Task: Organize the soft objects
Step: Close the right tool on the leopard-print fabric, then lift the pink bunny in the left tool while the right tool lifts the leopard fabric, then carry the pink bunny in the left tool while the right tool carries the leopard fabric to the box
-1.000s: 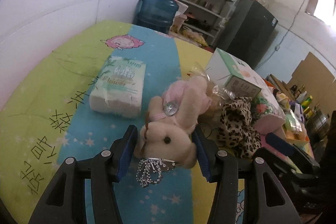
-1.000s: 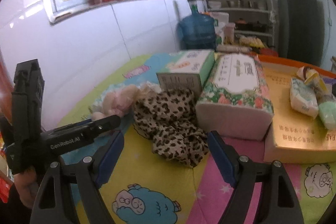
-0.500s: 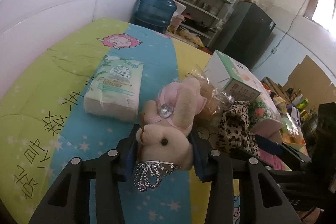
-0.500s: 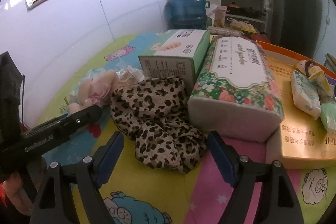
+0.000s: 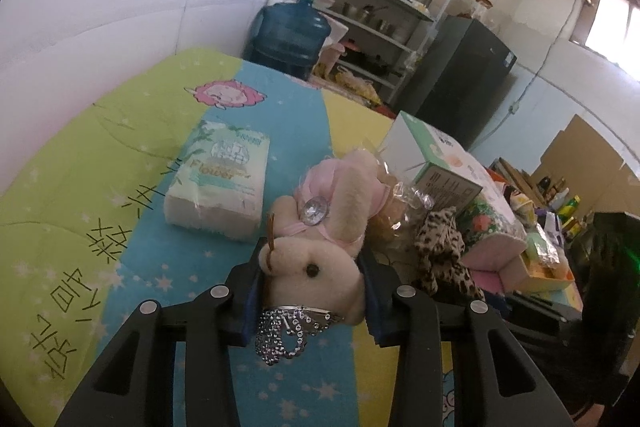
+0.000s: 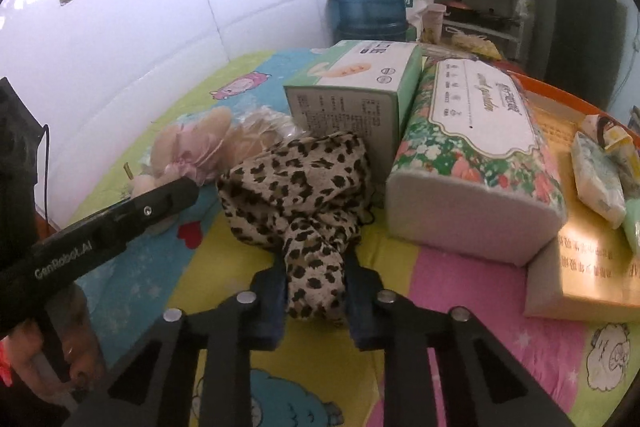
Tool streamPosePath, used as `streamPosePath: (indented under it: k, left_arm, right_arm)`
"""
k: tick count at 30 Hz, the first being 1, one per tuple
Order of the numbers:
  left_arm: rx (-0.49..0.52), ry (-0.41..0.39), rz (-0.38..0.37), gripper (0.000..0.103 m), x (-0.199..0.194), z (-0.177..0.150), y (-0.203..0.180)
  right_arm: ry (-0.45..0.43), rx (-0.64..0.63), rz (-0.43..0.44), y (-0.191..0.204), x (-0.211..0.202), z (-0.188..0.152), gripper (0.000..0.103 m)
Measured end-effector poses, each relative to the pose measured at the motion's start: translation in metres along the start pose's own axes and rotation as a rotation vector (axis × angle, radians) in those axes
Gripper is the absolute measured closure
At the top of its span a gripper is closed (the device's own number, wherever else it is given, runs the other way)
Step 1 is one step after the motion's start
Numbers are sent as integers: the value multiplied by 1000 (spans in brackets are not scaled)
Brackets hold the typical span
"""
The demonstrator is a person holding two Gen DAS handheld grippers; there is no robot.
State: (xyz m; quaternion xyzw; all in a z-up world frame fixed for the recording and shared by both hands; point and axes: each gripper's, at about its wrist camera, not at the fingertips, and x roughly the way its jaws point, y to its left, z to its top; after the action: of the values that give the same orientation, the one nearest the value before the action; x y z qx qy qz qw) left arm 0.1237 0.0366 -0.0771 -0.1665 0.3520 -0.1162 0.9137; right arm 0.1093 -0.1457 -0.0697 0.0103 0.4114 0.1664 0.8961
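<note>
A beige plush bunny (image 5: 336, 195) with a pink bow and a beaded charm lies on the cartoon-print sheet (image 5: 100, 147). My left gripper (image 5: 310, 291) is shut on its head, both blue pads pressing into the fur. In the right wrist view the bunny (image 6: 192, 143) shows behind the left gripper's black finger (image 6: 120, 223). A crumpled leopard-print cloth (image 6: 296, 187) lies just right of the bunny. My right gripper (image 6: 316, 287) is closing on the cloth's near end, which is pinched between the pads. The cloth (image 5: 440, 247) also shows at the right of the left wrist view.
A white tissue pack (image 5: 220, 183) lies left of the bunny and a crinkly cellophane bag (image 5: 400, 195) behind it. Behind the cloth stand a green-white box (image 6: 352, 87) and a floral tissue pack (image 6: 472, 147). A yellow box (image 6: 592, 247) holds small packs at the right. A white wall runs along the left.
My left gripper's jaws closed onto the bunny's head. My right gripper moved in over the leopard cloth and its wide-open jaws closed on the cloth's near end.
</note>
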Motion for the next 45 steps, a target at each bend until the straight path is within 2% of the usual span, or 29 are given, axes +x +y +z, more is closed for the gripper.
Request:
streamPosePath:
  k: [6, 13, 22, 27, 34, 45]
  left_arm:
    - [13, -41, 23, 61, -7, 0, -4]
    - [14, -77, 14, 61, -20, 0, -8]
    - [55, -117, 15, 61, -40, 5, -32]
    - [83, -127, -11, 61, -45, 7, -51]
    - [125, -126, -71, 61, -42, 8, -88]
    - [192, -111, -150, 61, -24, 5, -158]
  right_arm:
    - [-18, -17, 29, 9, -10, -8, 85]
    - [-64, -29, 39, 10, -31, -9, 85]
    - [-128, -13, 43, 3, -55, -7, 85]
    - [-159, 6, 38, -5, -69, -10, 85]
    - [-212, 48, 11, -27, -89, -13, 85]
    - [-319, 155, -94, -90, -133, -22, 85]
